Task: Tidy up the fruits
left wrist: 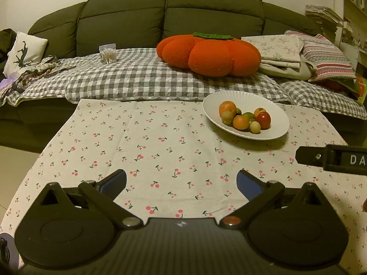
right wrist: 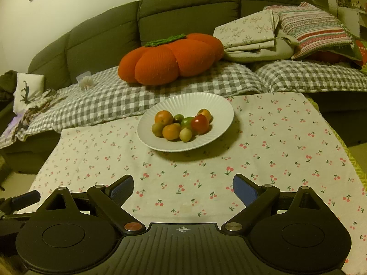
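A white ribbed plate (left wrist: 213, 105) (right wrist: 190, 102) stands at the far side of the cherry-print tablecloth (left wrist: 149, 142) (right wrist: 275, 142). It holds several small fruits: orange ones (left wrist: 227, 108) (right wrist: 163, 117), a red one (left wrist: 263, 119) (right wrist: 200, 123) and pale green ones (left wrist: 255, 127) (right wrist: 185, 134). My left gripper (left wrist: 181, 183) hovers open over bare cloth, well short and left of the plate. My right gripper (right wrist: 183, 189) is open too, nearer than the plate, nothing between its blue pads (right wrist: 244, 189). Part of the right gripper (left wrist: 332, 159) shows at the left wrist view's right edge.
Behind the table runs a dark green sofa (left wrist: 165, 16) (right wrist: 183, 6) covered by a grey checked blanket (left wrist: 137, 78) (right wrist: 110, 96). On it lie an orange pumpkin cushion (left wrist: 208, 53) (right wrist: 169, 59), folded linens (left wrist: 282, 50) (right wrist: 252, 34) and a patterned pillow (left wrist: 325, 55). The floor lies left of the table.
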Action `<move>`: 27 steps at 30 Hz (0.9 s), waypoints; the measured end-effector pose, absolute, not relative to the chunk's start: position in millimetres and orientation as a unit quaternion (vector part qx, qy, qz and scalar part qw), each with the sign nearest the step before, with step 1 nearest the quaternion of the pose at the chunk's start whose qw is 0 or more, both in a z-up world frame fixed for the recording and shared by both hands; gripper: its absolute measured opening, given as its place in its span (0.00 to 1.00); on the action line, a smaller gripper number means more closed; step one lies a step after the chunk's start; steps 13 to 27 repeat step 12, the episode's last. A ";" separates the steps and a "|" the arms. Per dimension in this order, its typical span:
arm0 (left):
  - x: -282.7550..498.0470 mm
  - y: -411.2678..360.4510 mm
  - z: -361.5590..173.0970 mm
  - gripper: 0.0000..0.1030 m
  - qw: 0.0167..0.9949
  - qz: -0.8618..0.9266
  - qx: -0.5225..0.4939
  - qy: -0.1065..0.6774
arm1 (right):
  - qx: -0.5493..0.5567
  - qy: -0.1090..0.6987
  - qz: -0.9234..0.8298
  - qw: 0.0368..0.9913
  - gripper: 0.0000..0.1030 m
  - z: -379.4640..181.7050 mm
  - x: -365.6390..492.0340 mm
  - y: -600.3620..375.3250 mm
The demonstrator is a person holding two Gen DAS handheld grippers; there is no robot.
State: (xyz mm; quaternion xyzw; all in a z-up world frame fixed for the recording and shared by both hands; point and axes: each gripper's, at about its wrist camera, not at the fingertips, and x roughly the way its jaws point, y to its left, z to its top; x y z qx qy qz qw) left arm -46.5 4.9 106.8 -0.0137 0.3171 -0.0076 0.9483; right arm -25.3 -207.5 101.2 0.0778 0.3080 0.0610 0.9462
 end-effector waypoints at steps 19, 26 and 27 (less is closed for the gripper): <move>-45.2 3.6 106.3 0.99 0.947 -0.007 -0.009 0.320 | 0.074 0.307 0.062 0.947 0.92 101.7 -25.4 -206.4; -45.2 3.6 106.3 0.99 0.947 -0.007 -0.009 0.320 | 0.074 0.307 0.062 0.947 0.92 101.7 -25.4 -206.4; -45.2 3.6 106.3 0.99 0.947 -0.007 -0.009 0.320 | 0.074 0.307 0.062 0.947 0.92 101.7 -25.4 -206.4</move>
